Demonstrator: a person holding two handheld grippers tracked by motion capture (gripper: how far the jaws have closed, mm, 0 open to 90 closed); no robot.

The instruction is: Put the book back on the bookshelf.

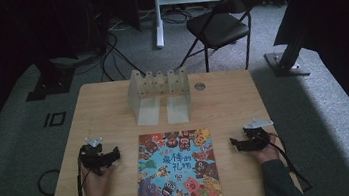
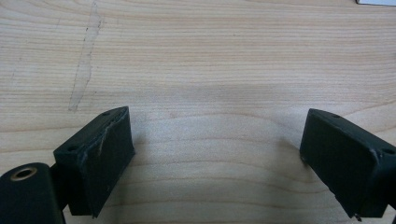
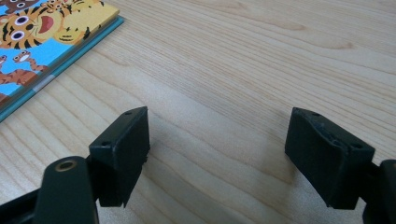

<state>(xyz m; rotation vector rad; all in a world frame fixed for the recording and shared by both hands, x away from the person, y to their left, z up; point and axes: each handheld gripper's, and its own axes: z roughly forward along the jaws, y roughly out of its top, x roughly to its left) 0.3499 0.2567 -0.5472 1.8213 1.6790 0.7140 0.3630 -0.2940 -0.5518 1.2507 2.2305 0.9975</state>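
Both grippers, left gripper (image 1: 115, 153) and right gripper (image 1: 233, 144), rest spread and empty on the wooden table (image 1: 223, 102), flanking a picture book (image 1: 177, 167).

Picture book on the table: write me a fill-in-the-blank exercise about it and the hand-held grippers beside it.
1. The picture book lies flat on the wooden table, ______ the two hand-held grippers.
2. The left hand-held gripper has its jaws ______, with bare wood in the gap.
3. In the right gripper view, the right hand-held gripper holds ______.
4. The translucent plastic rack stands on the table beyond the book, on the side ______ from the person.

Missing words: between; open; nothing; farther
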